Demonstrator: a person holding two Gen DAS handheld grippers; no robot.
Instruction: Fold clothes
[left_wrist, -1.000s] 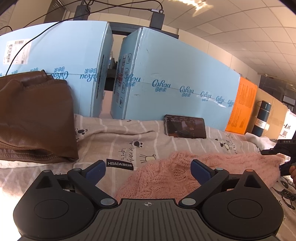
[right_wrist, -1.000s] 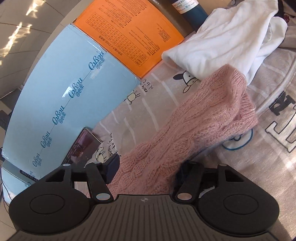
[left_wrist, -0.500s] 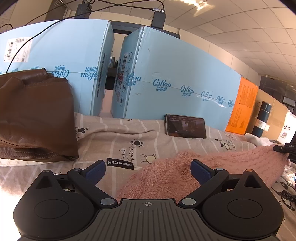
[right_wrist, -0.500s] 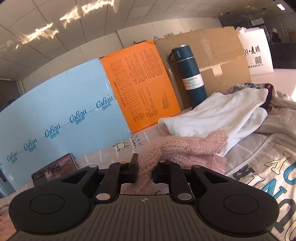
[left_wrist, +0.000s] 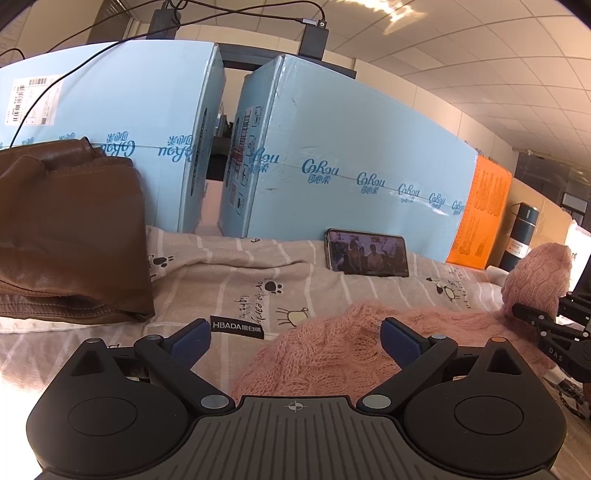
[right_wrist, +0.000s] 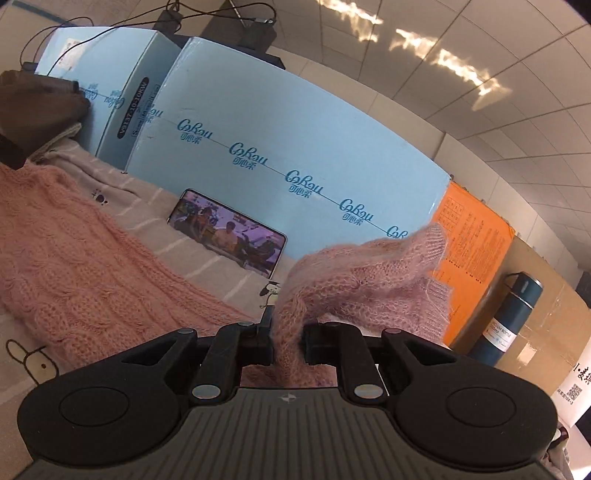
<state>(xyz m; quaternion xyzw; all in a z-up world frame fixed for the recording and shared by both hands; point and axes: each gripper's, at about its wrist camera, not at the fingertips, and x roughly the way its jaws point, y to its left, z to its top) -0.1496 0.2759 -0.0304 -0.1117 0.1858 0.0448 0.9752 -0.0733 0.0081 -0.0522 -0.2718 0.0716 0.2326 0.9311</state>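
A pink cable-knit sweater (left_wrist: 332, 354) lies on the patterned beige bedsheet (left_wrist: 236, 269). My left gripper (left_wrist: 295, 334) is open just above the sweater's near edge, holding nothing. My right gripper (right_wrist: 289, 341) is shut on the sweater's end (right_wrist: 365, 273) and holds it lifted off the sheet; the rest of the sweater (right_wrist: 74, 258) trails to the left. The right gripper also shows at the right edge of the left wrist view (left_wrist: 543, 317), with the raised pink end (left_wrist: 535, 280) above it.
A folded brown leather jacket (left_wrist: 66, 229) lies at the left. Blue cardboard boxes (left_wrist: 351, 155) stand along the back, with a phone (left_wrist: 365, 254) leaning on them. An orange panel (right_wrist: 472, 251), a dark blue flask (right_wrist: 513, 314) and a brown box (right_wrist: 554, 332) stand at the right.
My right gripper shut on the sweater's end, lifted it and carried it leftward over the sheet. The left gripper stayed open in place.
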